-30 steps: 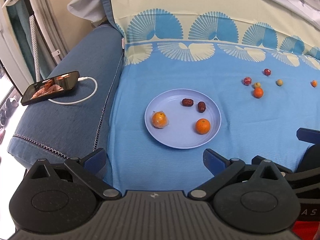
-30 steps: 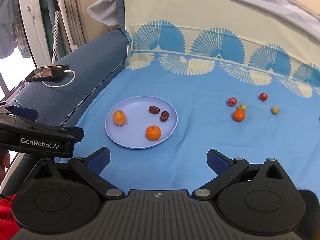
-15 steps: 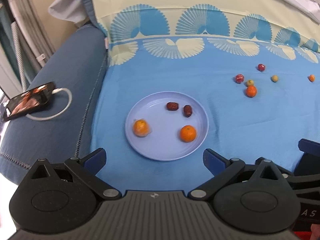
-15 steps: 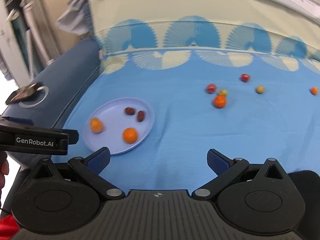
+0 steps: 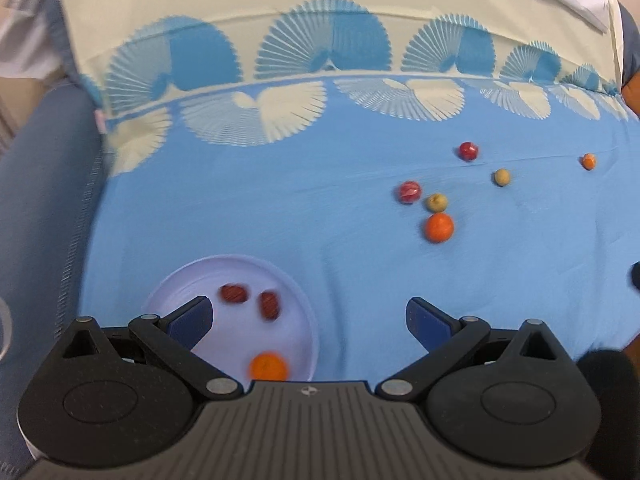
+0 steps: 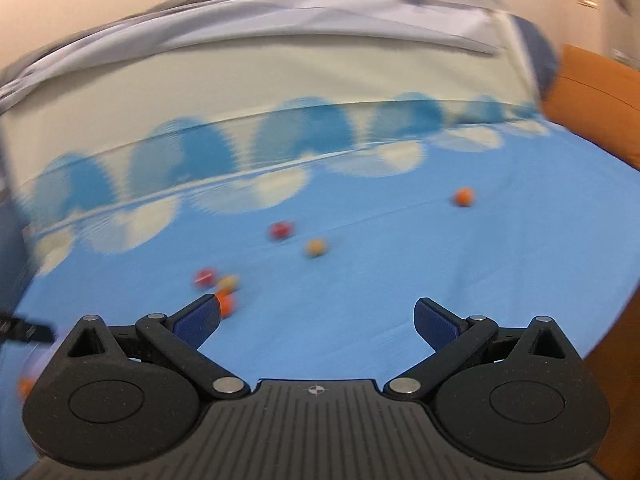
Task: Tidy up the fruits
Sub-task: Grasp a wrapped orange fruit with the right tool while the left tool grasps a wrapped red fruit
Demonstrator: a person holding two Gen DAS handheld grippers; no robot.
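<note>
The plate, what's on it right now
On the plate, the left wrist view shows two dark red fruits and one orange. The left gripper, open, covers the plate's near-left part, so anything lying there is hidden.

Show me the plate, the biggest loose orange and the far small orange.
plate (image 5: 176,292): left wrist view, bare left floor.
biggest loose orange (image 5: 439,227): left wrist view, centre.
far small orange (image 6: 463,197): right wrist view, centre.

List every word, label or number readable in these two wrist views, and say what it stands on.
None can be read.
Left gripper body: only a small round crosshair mark, no lettering.
Right gripper body: the same mark, no lettering.
Black bar at the right view's left edge: any print is too blurred.
</note>
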